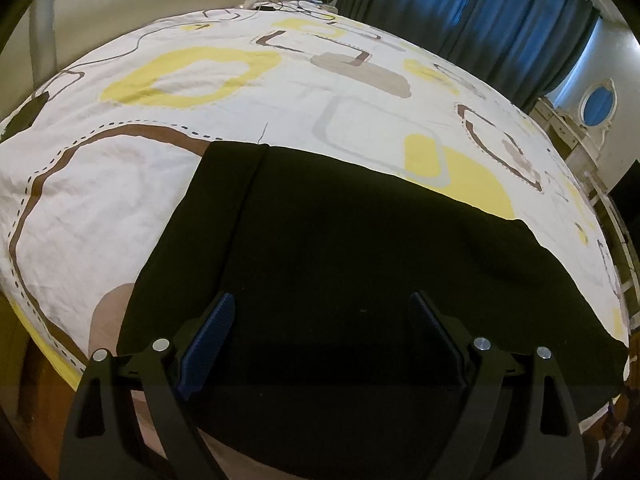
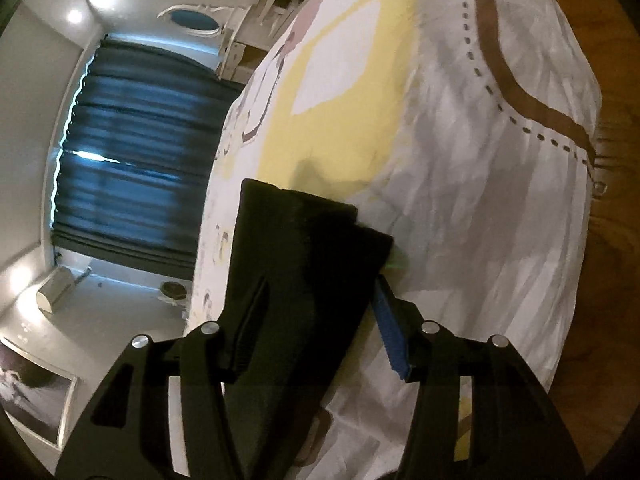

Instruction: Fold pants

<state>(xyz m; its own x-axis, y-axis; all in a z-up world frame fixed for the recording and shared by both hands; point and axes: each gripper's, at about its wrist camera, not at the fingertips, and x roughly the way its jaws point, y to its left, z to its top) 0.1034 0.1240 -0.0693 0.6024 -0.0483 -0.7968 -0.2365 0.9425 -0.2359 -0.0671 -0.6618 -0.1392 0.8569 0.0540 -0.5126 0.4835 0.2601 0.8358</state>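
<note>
Black fabric pants (image 1: 320, 248) lie flat on patterned white bedsheet (image 1: 120, 208); left tongs (image 1: 322, 308) gape wide, empty; right tongs (image 2: 320, 292) open around a pant fold.

Room dim overall. Daylight leaks blue through the curtains (image 1: 472, 4) and along their edge. Ceiling spots glare in the right wrist view, which shows motion blur on the bedspread (image 2: 460, 208). Black pants (image 1: 340, 248) lose detail. Strong fisheye bending, dark vignette at corners.
</note>
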